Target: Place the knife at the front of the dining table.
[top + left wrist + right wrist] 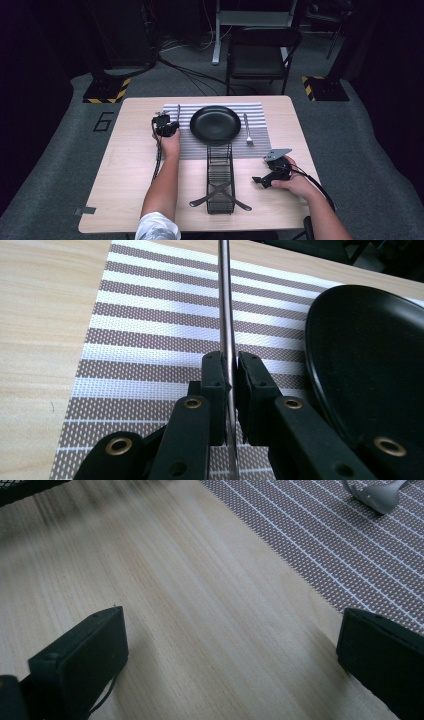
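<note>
A slim metal knife (178, 111) stands over the left side of the striped placemat (255, 112), just left of the black plate (215, 124). My left gripper (170, 126) is shut on it. In the left gripper view the two pads (216, 377) pinch the thin steel knife (225, 300), which runs up past the placemat (160, 330) beside the plate (370, 365). A fork (247, 131) lies on the mat right of the plate. My right gripper (260, 180) rests low over bare table, its jaws (232, 645) wide apart with nothing between them; the fork's tip (375, 495) lies far off.
A black wire caddy (220, 180) stands lengthwise at the table's middle front, between my two forearms, its near end flanked by two dark strips. The wooden table (125, 165) has bare wood to the left. A folding chair (260, 55) stands beyond the far edge.
</note>
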